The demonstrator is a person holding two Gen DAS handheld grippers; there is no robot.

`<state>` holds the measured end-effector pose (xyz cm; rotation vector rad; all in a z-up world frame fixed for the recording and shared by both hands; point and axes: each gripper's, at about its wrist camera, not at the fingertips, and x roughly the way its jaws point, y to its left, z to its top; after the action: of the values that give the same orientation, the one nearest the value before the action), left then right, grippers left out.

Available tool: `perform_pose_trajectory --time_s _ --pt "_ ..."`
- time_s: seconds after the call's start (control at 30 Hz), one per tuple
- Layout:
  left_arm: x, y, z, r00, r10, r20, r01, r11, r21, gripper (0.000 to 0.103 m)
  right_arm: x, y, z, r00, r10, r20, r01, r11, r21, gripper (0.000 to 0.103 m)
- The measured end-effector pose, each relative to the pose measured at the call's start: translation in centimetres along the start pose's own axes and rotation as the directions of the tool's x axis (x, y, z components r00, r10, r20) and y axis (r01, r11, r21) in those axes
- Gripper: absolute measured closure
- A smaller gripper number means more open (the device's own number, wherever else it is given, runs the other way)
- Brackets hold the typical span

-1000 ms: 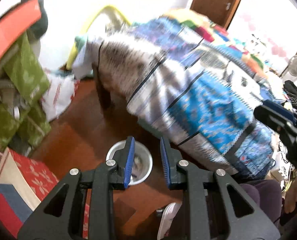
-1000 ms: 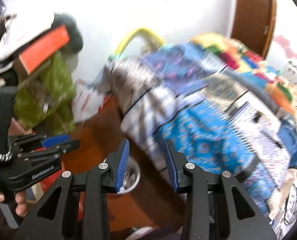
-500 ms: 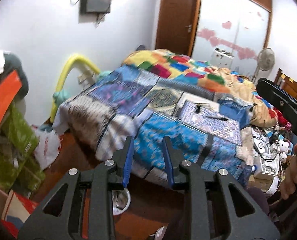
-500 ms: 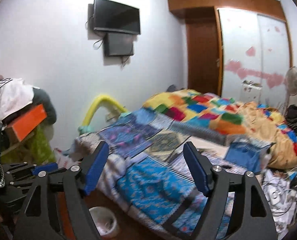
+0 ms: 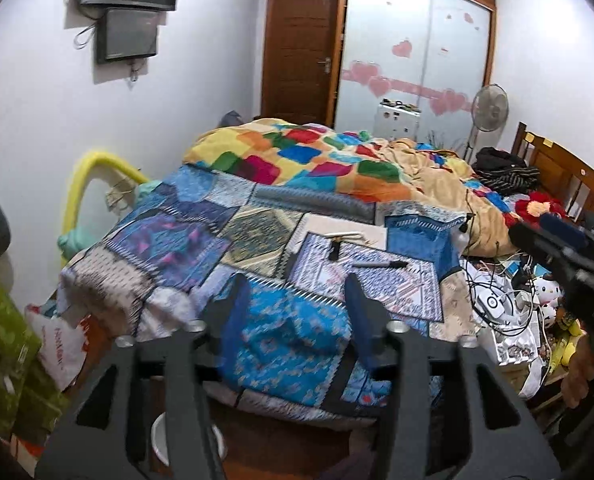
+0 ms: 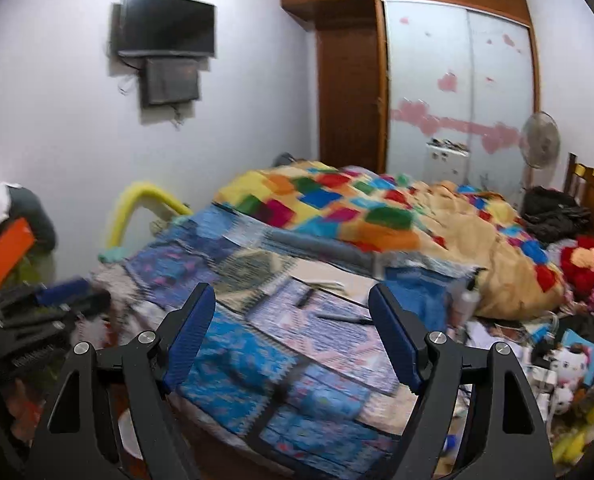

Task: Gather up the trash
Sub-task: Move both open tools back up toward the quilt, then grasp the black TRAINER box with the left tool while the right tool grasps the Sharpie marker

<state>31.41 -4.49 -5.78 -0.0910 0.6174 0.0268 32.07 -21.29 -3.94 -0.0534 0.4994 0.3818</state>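
Nearest, the left tongs are seen opening with nothing between them; the right tongs are spread wide, empty. Beyond, a black marker and small scraps lie mid-bed — trash could be mistaken for keepsakes amid the far-edge cable clutter.

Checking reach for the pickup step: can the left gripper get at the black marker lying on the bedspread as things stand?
Probably yes. The left gripper is empty, its fingers opening, and the black marker lies exposed on the patterned bedspread ahead, nothing covering it.
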Motion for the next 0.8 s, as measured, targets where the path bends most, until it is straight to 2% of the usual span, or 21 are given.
perform_pose_trajectory --time_s 0.17,0.33,0.5,0.6,0.8 --pt "4.0 -2.0 1.5 0.999 -0.032 -0.033 0.033 0.999 0.024 0.037 3.2 -3.8 -0.7 0.994 -0.063 -0.092 0.067 0.997 0.037 0.027" --pt "9.3 -3.2 2.5 0.995 -0.052 -0.084 0.055 0.998 0.033 0.036 6.7 -6.4 -1.8 0.978 -0.076 -0.192 0.094 0.992 0.086 0.027" --pt "14.5 -3.4 2.4 0.989 -0.056 -0.138 0.062 0.997 0.038 0.036 12.1 -8.4 -3.4 0.947 -0.081 -0.312 0.127 0.983 0.131 0.027" --pt "17.6 -3.3 2.1 0.985 -0.054 -0.164 0.062 0.997 0.045 0.036 15.4 -9.5 -4.3 0.922 -0.051 -0.384 0.130 0.975 0.182 0.027" --pt "24.3 -3.0 1.5 0.975 -0.030 -0.219 0.044 0.997 0.061 0.036 22.9 -12.2 -6.2 0.872 0.028 -0.488 0.173 0.917 0.361 0.027"
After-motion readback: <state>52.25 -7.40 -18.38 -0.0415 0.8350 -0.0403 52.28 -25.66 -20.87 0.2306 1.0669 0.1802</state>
